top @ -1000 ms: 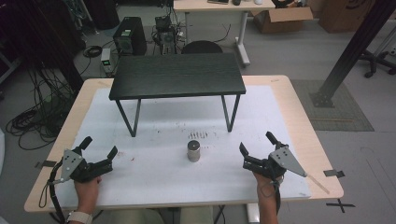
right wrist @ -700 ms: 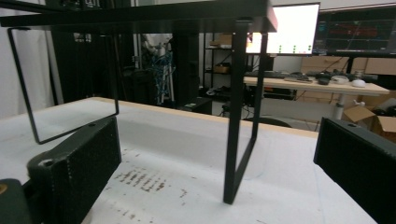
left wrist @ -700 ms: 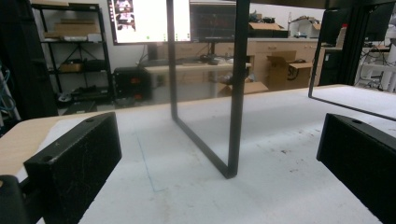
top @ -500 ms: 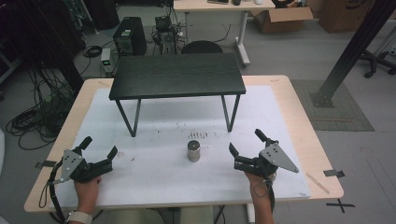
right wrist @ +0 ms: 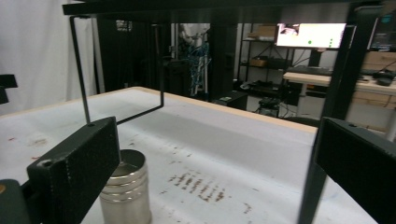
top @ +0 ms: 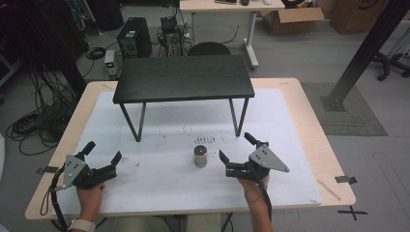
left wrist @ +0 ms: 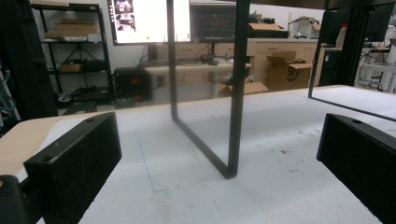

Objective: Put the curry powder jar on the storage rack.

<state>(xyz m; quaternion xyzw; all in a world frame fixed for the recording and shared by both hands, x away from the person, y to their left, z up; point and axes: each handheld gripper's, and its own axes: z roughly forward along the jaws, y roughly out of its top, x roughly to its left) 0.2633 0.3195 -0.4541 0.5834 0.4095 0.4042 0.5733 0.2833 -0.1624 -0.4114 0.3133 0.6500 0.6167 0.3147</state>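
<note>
Open mat [top: 164, 179] between the claws; only the metal cylinder [top: 200, 156] interrupts it.

Item count, work surface:

- One short silver ribbed metal cylinder [top: 200, 156], standing upright on the white mat.
- One small black rectangular-topped stand with thin black metal legs [top: 183, 78]; two leg frames visible.
- One white sheet covering the tabletop [top: 290, 125].
- One light wooden table [top: 316, 130].
- Two hand-held black two-jaw grippers: left gripper [top: 102, 153] and right gripper [top: 236, 146], each with two jaws spread apart.
- Two hands of the person, one per gripper.

Item count, background floor:

- One black computer tower [top: 134, 37].
- Two brown cardboard boxes [top: 292, 19].
</note>
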